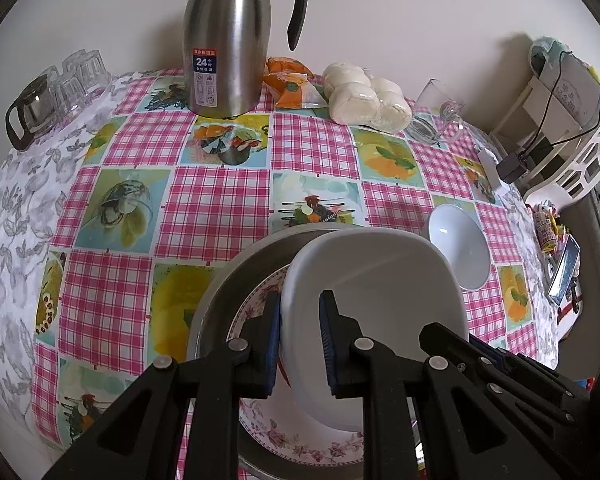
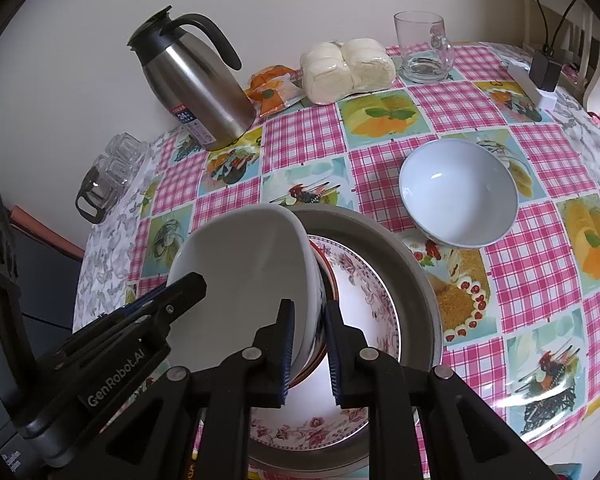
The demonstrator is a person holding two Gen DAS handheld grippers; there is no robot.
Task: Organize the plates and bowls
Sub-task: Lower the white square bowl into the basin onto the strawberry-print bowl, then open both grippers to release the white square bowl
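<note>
The table (image 1: 220, 200) wears a pink checked cloth with fruit and food squares, set against a pale wall. Near its front edge sits a grey metal pan (image 2: 412, 264), and inside it lies a flowered plate (image 2: 364, 296).

Above the plate, tilted on its side, is a white bowl (image 1: 380, 280), held by both claws at once. The left gripper (image 1: 300, 340) has its 2 blue-padded fingers nearly shut on the bowl's left rim, 1 pad outside the wall and 1 inside. The right gripper (image 2: 308, 348) pinches the opposite rim the same way, its jaws only narrowly apart around the wall. A darker rim shows just under the bowl in the right wrist view; I cannot tell what dish it belongs to.

A second white bowl (image 2: 458, 192) stands upright on the cloth, just beside the pan.

Along the wall stand a steel jug (image 1: 228, 40), a bag of white buns (image 2: 348, 68), an orange packet (image 1: 292, 84) and a glass mug (image 2: 420, 48).
</note>
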